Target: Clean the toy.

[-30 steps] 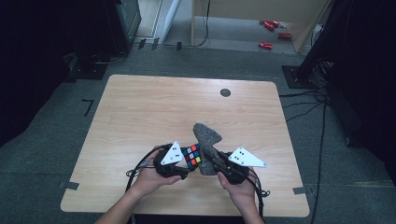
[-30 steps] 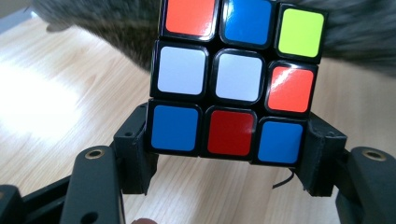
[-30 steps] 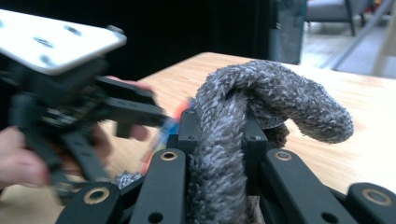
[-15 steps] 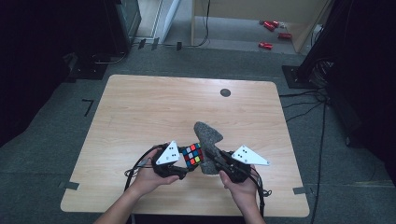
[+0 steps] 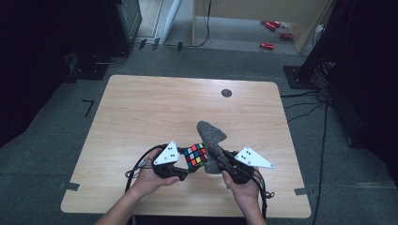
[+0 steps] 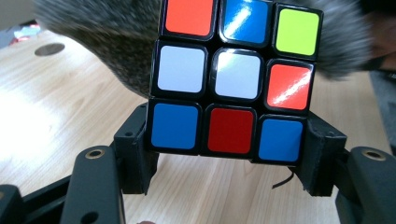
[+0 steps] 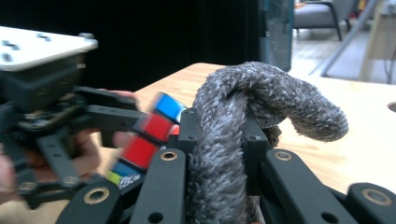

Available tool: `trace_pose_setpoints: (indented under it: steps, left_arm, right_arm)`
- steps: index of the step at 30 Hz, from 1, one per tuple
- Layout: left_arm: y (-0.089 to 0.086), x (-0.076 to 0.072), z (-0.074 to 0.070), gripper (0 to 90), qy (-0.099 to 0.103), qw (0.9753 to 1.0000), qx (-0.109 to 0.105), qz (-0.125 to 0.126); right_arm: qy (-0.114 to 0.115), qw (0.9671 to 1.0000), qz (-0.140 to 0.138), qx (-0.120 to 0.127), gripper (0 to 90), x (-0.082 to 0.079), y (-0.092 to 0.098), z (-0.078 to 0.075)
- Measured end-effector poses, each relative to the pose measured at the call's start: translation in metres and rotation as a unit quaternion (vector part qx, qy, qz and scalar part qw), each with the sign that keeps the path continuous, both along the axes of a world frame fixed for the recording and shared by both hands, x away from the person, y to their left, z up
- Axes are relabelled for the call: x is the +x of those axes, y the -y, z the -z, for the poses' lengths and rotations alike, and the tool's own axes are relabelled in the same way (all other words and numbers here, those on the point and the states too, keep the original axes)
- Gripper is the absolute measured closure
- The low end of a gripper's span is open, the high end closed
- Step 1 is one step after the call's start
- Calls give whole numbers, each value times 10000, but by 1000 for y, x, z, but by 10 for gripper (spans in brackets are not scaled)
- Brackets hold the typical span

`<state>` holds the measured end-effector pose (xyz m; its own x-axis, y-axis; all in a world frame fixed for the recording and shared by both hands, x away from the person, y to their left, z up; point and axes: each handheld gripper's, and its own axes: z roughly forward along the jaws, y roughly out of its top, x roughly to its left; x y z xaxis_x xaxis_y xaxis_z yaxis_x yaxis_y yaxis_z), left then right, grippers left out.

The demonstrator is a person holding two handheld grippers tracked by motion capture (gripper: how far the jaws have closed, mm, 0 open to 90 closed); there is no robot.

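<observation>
A colourful puzzle cube [image 5: 195,156] is held just above the table's near edge, with my left gripper [image 5: 184,171] shut on its lower layer. In the left gripper view the cube [image 6: 236,79] sits between the two black jaws, its face showing blue, red, white, orange and yellow squares. A grey fuzzy cloth [image 5: 211,143] is pinched in my right gripper [image 5: 218,158], and it rests against the cube's right side. In the right gripper view the cloth [image 7: 243,135] stands bunched between the jaws, and the cube [image 7: 149,135] and left gripper [image 7: 46,116] lie beyond it at the left.
The wooden table [image 5: 141,112] has a dark round grommet [image 5: 226,93] near its far edge. Black cables trail from both grippers over the front edge. Dark equipment and red objects [image 5: 272,33] lie on the floor beyond.
Both grippers have stayed close together near the front edge; the cloth and the right gripper have shifted slightly against the cube.
</observation>
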<state>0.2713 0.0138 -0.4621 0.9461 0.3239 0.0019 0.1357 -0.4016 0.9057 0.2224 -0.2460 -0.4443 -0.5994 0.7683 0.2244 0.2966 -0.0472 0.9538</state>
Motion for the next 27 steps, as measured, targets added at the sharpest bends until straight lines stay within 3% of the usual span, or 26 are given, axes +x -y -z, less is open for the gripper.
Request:
trace_pose_setpoints:
  steps: [6,10,13,18,23,27]
  left_arm:
    - [-2,-2,-1,346,31,9995,-291,77]
    - [-6,-1,-3,346,8,9984,-550,128]
    - [-9,0,-5,346,-51,9967,-801,143]
    - [-11,1,-2,346,-33,9970,-767,102]
    - [-10,1,-2,346,-1,9973,-730,113]
    - [-10,2,-2,346,6,9975,-707,29]
  right_arm:
    - [-330,9973,106,641,766,6,10,6]
    - [-500,9933,135,1034,764,8,11,11]
    - [-655,9922,83,1053,761,9,9,14]
    - [-782,9915,-74,1041,760,9,-1,18]
    - [-736,9869,-64,1432,754,10,10,13]
    - [-594,9887,-29,1376,751,9,15,11]
